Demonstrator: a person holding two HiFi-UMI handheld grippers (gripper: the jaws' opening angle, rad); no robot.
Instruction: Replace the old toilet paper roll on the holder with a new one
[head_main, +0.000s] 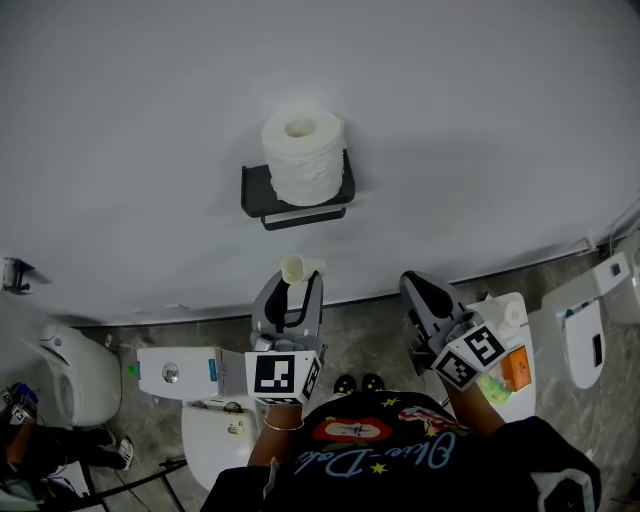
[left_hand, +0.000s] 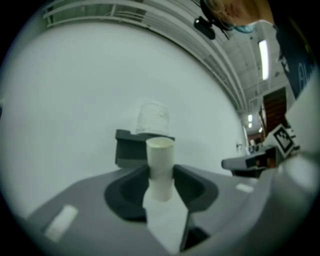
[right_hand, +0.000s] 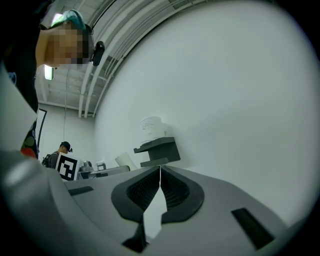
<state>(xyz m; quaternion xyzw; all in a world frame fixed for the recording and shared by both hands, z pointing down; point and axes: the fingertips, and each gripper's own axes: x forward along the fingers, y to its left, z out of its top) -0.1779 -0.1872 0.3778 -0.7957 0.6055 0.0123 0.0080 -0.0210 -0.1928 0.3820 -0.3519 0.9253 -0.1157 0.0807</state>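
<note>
Now pinching the old empty tube (left_hand: 160, 165) in the left gripper (head_main: 291, 288) jaws, likely for taking it away, holding the right gripper (head_main: 418, 290) jaws pressed together on nothing, with the new roll (head_main: 303, 158) standing ready on the holder (head_main: 258, 192).

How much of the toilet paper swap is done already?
Done: the empty cardboard tube is off the holder. In hand: the left gripper grips it; the right gripper is shut and empty. Left: the new roll only stands on top of the holder, so it probably needs hanging on the bare bar.
</note>
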